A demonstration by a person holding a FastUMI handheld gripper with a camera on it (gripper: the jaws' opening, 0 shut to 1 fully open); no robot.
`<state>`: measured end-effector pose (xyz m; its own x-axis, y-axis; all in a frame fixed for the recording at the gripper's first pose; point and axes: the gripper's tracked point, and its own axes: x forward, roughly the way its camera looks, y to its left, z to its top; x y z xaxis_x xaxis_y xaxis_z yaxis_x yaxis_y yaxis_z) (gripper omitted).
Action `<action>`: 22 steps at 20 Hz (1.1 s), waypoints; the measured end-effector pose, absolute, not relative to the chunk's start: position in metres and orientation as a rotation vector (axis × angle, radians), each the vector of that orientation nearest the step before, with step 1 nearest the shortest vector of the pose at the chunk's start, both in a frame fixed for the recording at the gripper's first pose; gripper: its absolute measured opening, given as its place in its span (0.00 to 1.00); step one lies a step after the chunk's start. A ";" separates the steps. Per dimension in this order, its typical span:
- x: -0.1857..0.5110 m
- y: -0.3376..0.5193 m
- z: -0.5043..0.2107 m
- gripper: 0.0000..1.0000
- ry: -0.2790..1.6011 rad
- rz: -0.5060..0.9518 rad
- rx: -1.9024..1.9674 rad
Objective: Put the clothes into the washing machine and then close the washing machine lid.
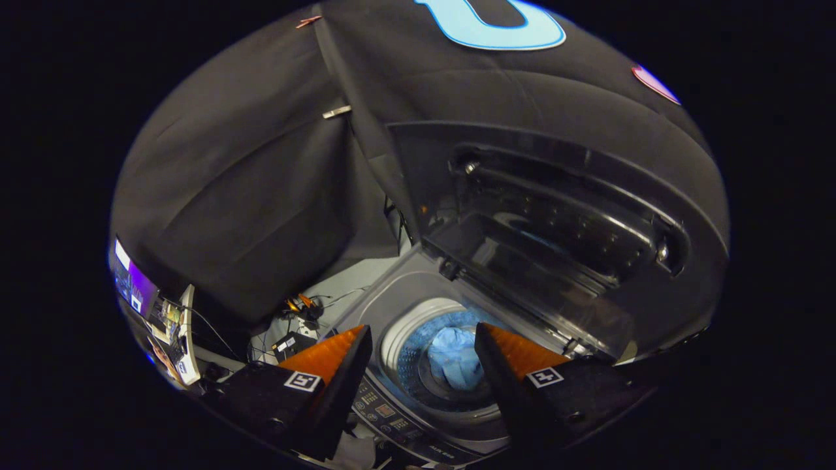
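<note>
While the gripper point(423, 352) hangs above the washing machine point(418, 307), its 2 fingers spread and empty, blue clothes point(455, 364) lie inside the machine's drum, lid point(555, 235) raised.

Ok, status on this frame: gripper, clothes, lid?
Gripper open, holding nothing, above the drum. Light blue garment lying in the drum. Lid up, not yet closed.
</note>
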<state>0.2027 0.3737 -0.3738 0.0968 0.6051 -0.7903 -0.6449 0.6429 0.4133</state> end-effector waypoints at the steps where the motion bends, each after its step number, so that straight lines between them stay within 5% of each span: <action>1: 0.206 0.379 -0.366 0.98 1.114 0.941 -0.024; 9: 0.245 0.405 -0.293 0.99 0.749 0.990 0.136; 22: 0.377 0.322 -0.277 0.99 0.440 0.390 0.151</action>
<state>0.3774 0.3217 -0.2772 0.8323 0.3988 -0.3851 -0.3342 0.9152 0.2253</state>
